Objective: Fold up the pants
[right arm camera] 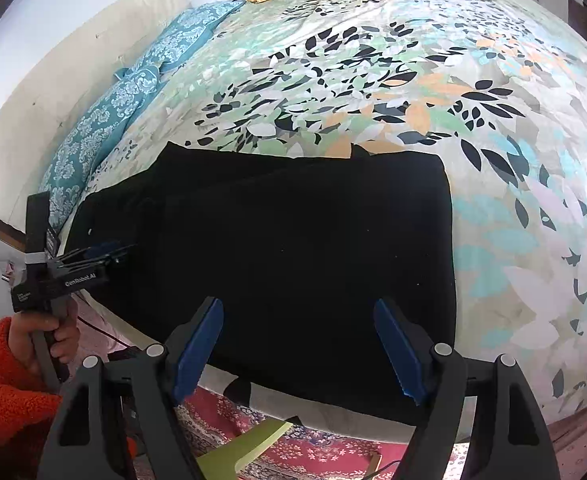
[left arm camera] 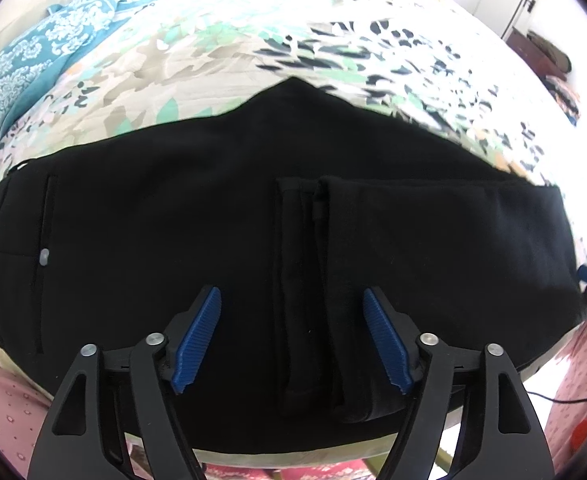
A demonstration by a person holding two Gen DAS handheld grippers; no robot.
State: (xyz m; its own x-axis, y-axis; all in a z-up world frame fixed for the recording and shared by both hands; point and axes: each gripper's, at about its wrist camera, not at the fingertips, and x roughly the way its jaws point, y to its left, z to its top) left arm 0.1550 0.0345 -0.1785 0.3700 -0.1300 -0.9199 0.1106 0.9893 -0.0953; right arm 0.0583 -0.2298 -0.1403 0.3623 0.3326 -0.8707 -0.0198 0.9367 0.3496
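The black pants [right arm camera: 277,248] lie flat on the bed [right arm camera: 493,160], just ahead of both tools, likely laid out for another fold. The left hand-held gripper [left arm camera: 293,340] and right hand-held gripper [right arm camera: 299,350] gape wide, holding nothing.

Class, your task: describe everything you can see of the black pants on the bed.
The black pants look like soft matte fabric, folded into a wide band lying flat across the floral bedspread at the bed's near edge. The hems are folded back over the middle. A slit pocket with a pale button shows at one end. Both open tools hover above, gripping nothing.
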